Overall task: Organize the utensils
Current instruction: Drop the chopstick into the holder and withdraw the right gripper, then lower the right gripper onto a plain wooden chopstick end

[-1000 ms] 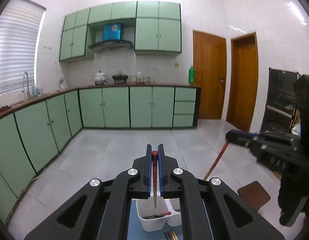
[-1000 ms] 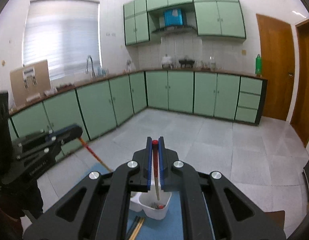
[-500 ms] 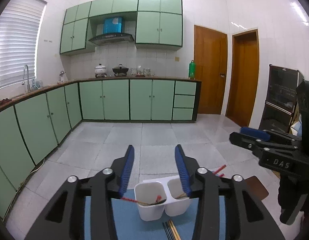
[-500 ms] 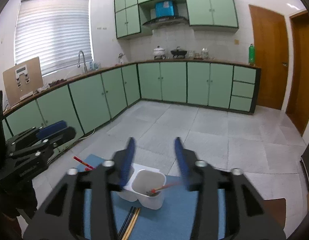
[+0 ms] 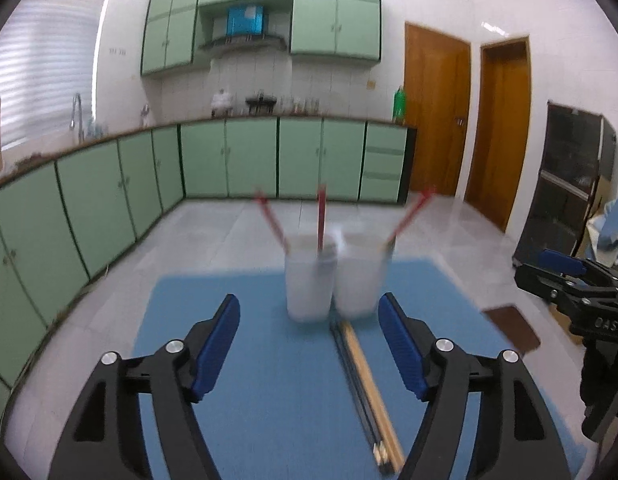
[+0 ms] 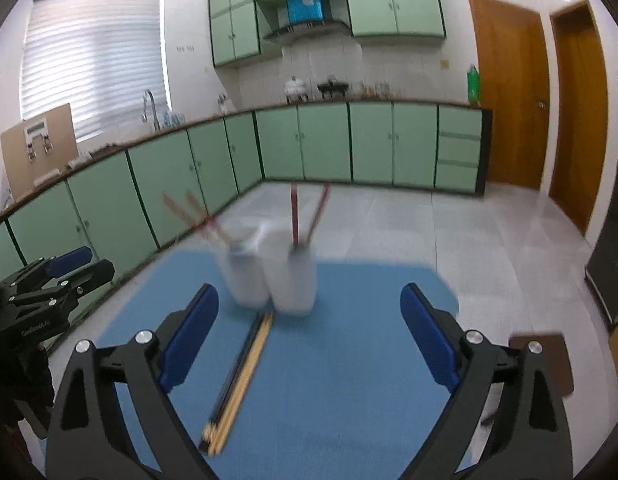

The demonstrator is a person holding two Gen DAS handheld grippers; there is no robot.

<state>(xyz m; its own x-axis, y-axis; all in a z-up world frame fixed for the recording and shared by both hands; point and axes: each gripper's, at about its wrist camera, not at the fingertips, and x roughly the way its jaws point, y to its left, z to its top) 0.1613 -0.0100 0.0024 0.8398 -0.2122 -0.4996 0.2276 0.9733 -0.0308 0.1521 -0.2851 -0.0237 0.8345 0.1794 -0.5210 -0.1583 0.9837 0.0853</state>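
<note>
Chopsticks (image 5: 367,380) lie flat on the blue mat (image 5: 245,400), just before the white cups (image 5: 335,276). My left claw (image 5: 309,352) and right claw (image 6: 309,340) have just been opening, both empty. I should go low, straddle one stick, then pinch gently.

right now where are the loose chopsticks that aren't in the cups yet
The loose chopsticks lie flat on the blue mat, running toward the camera from the foot of the two white cups; in the left wrist view they sit right of centre.
</note>
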